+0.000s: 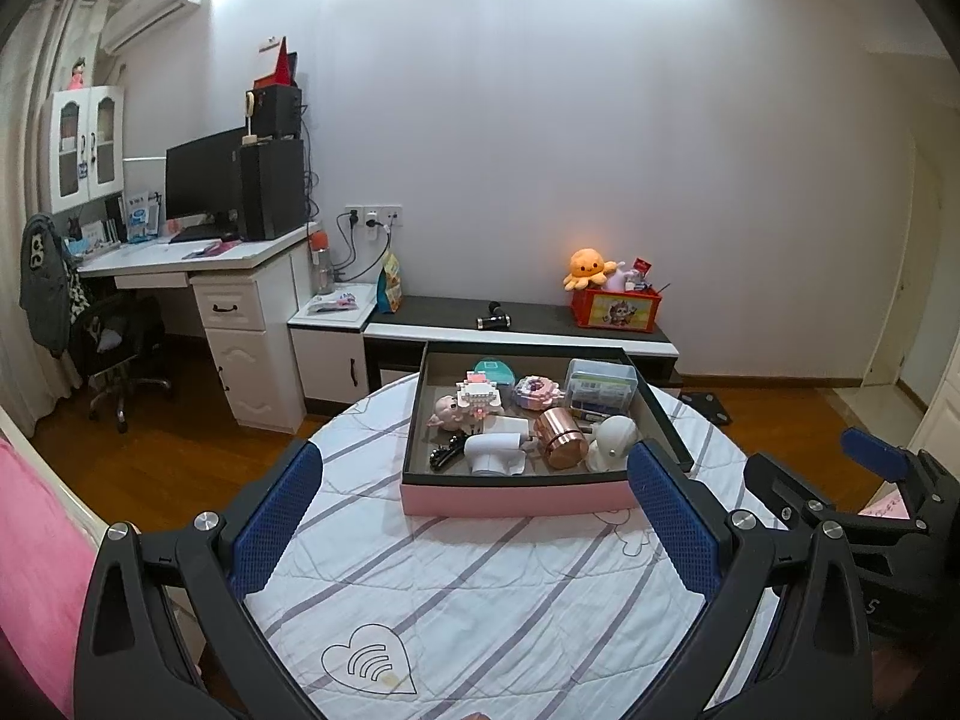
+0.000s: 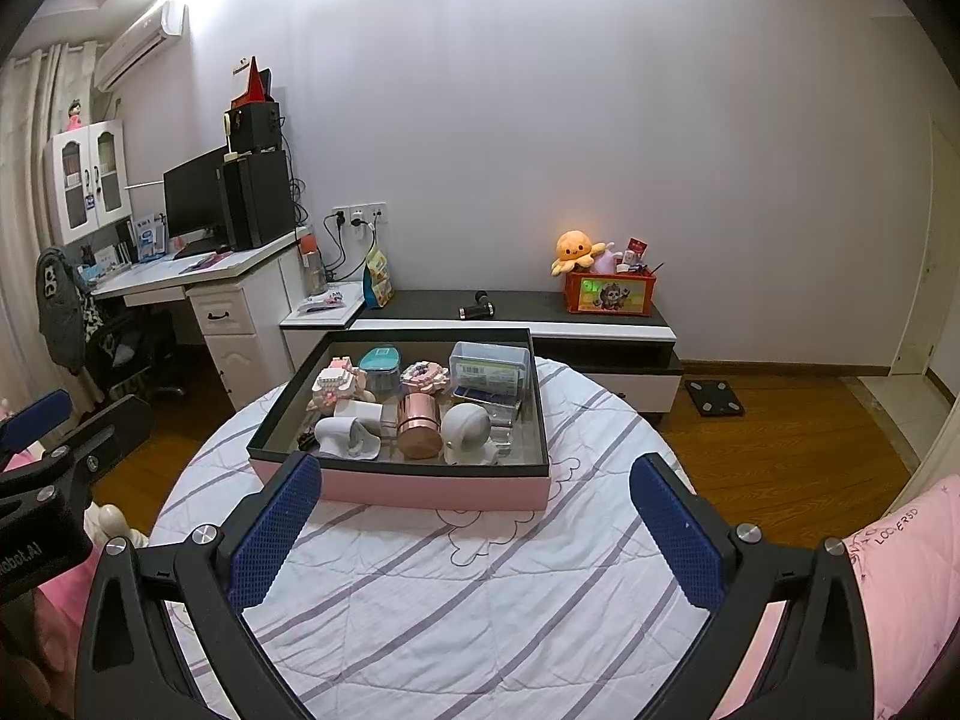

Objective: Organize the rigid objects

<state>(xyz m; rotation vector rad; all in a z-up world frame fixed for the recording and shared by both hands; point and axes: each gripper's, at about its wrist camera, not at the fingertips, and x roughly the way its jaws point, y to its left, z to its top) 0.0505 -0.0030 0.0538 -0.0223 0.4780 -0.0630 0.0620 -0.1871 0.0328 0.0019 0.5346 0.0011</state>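
Both tongs point(image 1: 474, 504) point(image 2: 474, 516) gape empty before the pink box point(image 2: 420, 489) near edge, striped cloth point(image 2: 480, 600) between

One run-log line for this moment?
left gripper: open, empty | right gripper: open, empty | pink box: on table, holding items

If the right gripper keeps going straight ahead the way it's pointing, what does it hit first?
Probably the near pink wall of the box. The right gripper is open and empty, with only bare striped cloth in between. Height is unclear; it might pass over the rim.
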